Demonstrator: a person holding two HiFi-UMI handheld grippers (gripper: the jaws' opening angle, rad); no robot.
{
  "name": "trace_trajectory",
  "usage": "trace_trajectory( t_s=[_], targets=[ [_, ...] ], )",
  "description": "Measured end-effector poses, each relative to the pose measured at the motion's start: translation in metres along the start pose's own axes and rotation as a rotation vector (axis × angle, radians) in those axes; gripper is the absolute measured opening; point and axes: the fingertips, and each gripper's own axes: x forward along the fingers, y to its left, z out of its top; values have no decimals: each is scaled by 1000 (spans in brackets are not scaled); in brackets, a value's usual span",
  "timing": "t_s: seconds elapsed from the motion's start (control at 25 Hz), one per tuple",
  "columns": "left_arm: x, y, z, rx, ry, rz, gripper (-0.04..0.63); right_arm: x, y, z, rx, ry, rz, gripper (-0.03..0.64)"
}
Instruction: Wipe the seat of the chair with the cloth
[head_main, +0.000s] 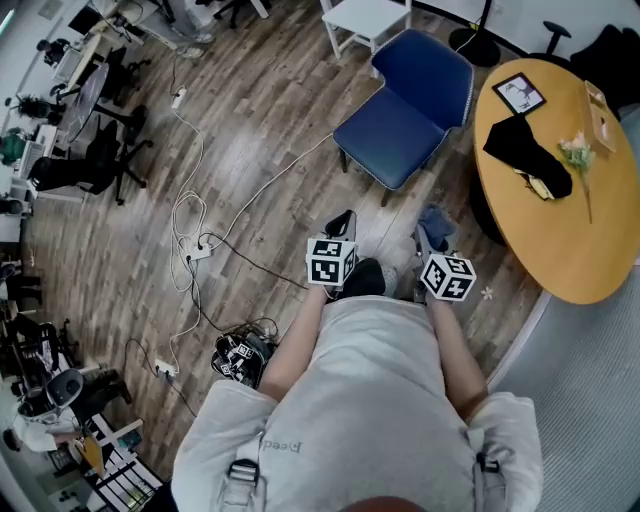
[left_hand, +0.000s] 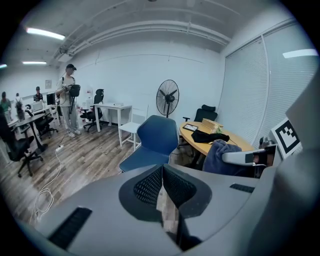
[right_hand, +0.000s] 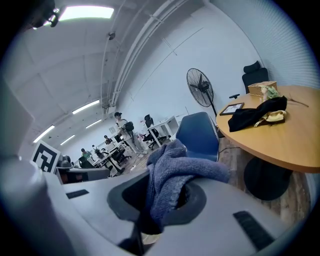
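Observation:
A blue chair (head_main: 405, 110) stands on the wood floor ahead of me, its seat bare; it also shows in the left gripper view as the chair (left_hand: 152, 145) and in the right gripper view as the chair (right_hand: 197, 135). My right gripper (head_main: 432, 232) is shut on a grey-blue cloth (right_hand: 172, 175), which bunches out between its jaws; the cloth (head_main: 436, 225) hangs short of the chair. My left gripper (head_main: 342, 224) is shut with nothing in it, its jaws pressed together, held level beside the right one.
A round wooden table (head_main: 545, 215) at the right carries a black cloth (head_main: 525, 150), a picture frame (head_main: 519, 93) and a flower. A white stool (head_main: 365, 20) stands behind the chair. Cables (head_main: 195, 235) trail across the floor at left. Office chairs and people are farther off.

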Motion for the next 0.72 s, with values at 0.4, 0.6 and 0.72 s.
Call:
trace_trajectory(
  t_s=[0.4, 0.6, 0.72],
  targets=[
    [-17, 49, -17, -91, 9, 89, 29, 35, 22, -7, -27, 53, 43, 57],
    [1, 67, -13, -97, 25, 79, 29, 58, 16, -4, 0, 60, 11, 57],
    [24, 81, -2, -89, 42, 51, 29, 79, 12, 6, 0, 65, -16, 57]
  ],
)
